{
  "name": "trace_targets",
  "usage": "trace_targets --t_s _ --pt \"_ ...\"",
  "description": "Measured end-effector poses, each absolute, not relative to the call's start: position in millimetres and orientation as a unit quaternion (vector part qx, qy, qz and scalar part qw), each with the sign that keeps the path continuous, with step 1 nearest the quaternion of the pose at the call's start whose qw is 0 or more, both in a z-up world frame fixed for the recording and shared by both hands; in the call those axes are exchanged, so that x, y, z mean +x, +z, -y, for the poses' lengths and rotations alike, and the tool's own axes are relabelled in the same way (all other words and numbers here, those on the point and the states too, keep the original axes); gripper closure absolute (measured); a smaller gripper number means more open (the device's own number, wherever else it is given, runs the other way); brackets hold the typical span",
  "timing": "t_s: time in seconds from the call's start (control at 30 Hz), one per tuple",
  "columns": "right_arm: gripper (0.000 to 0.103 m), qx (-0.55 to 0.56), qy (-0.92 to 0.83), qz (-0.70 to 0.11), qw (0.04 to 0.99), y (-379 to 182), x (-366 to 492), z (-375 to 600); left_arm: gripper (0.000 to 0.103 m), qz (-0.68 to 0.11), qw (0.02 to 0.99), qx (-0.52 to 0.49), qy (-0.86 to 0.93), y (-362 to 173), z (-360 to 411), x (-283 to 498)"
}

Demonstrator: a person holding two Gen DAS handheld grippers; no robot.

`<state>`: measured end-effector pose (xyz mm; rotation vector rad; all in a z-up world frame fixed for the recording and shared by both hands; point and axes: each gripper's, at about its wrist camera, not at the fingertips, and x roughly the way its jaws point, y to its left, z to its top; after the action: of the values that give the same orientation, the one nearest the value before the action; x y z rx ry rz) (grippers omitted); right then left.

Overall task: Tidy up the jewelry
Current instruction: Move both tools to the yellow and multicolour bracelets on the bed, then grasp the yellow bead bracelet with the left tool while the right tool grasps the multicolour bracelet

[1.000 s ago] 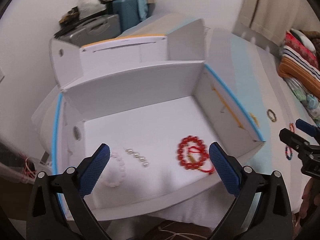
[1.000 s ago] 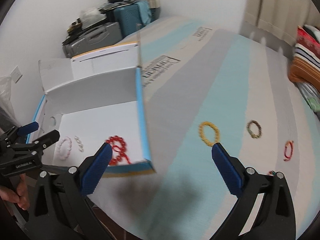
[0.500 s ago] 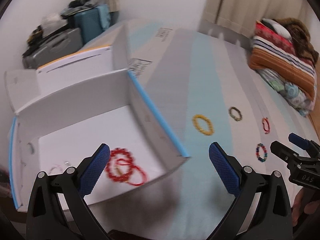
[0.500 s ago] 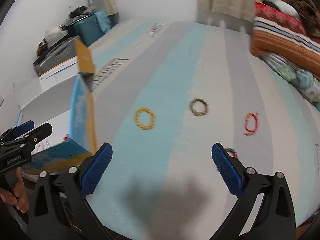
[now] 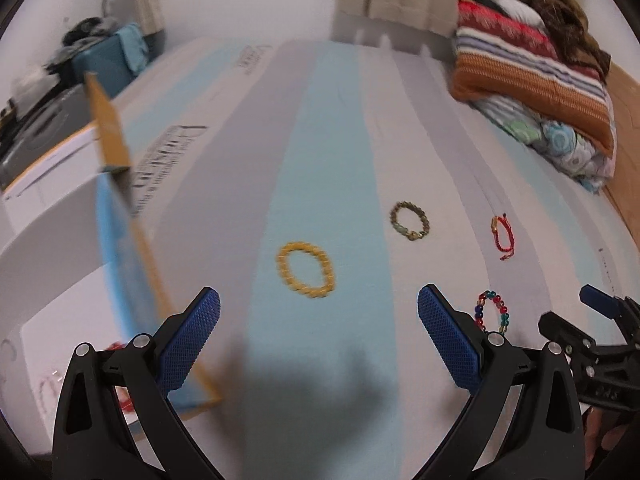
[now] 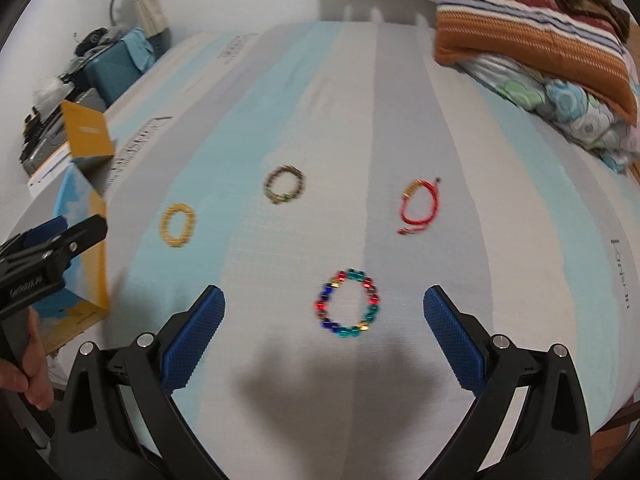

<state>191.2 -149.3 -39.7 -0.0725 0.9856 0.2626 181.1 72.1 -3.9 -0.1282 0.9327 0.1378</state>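
Note:
Several bracelets lie on the striped mattress [image 5: 320, 128]. A yellow bead bracelet [image 5: 305, 269] lies just ahead of my open, empty left gripper [image 5: 319, 314]. A brown-green one [image 5: 409, 220], a red cord one [image 5: 502, 236] and a multicoloured bead one [image 5: 491, 312] lie to its right. In the right wrist view the multicoloured bracelet [image 6: 348, 303] lies between the tips of my open, empty right gripper [image 6: 324, 314]; the yellow [image 6: 177, 225], brown-green [image 6: 285, 184] and red [image 6: 419, 208] ones lie beyond. The white box with blue edge [image 5: 120, 240] stands at the left.
Folded blankets and clothes [image 5: 536, 64] are piled at the far right of the mattress [image 6: 400, 80]. Suitcases and clutter [image 5: 100, 52] stand by the wall at the far left. The box's side [image 6: 82, 216] is at the left of the right wrist view.
Both grippers have swung to the right, away from the box and over the bracelets on the mattress. Both stay open and empty.

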Motion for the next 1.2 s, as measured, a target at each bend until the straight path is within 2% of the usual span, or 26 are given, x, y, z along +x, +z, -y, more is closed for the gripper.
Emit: trace_targets --t_s 0.4,0.6,0.67,0.7,0.9,0.97,1.03,1.17,1.2 --pt "0.008 -0.049 0.108 -0.520 0.846 -107 232 167 0.007 -0.487 0.868 -0.052 0.078 -90 -78 262" --pt "0.017 -0.050 0.106 -0.541 0.833 -134 242 173 0.010 -0.502 0.859 -0.053 0.087 -116 -92 273" --pt "0.028 -0.048 0.105 -0.547 0.829 -141 245 175 0.010 -0.502 0.859 -0.053 0.088 -120 -94 274" --pt "0.031 -0.047 0.106 -0.551 0.826 -144 246 175 0.010 -0.502 0.859 -0.052 0.089 -122 -94 274" --pt "0.037 -0.047 0.108 -0.551 0.826 -150 245 171 0.012 -0.499 0.861 -0.050 0.088 -124 -93 274" --pt "0.048 -0.048 0.111 -0.551 0.825 -150 245 169 0.016 -0.499 0.861 -0.050 0.088 -124 -93 274" --pt "0.059 -0.049 0.113 -0.551 0.825 -149 245 168 0.029 -0.497 0.862 -0.054 0.081 -122 -94 272" --pt "0.087 -0.057 0.123 -0.552 0.823 -148 244 164 0.046 -0.497 0.863 -0.059 0.071 -121 -93 268" --pt "0.090 -0.059 0.126 -0.552 0.822 -147 244 163 0.051 -0.498 0.863 -0.058 0.070 -120 -93 267"
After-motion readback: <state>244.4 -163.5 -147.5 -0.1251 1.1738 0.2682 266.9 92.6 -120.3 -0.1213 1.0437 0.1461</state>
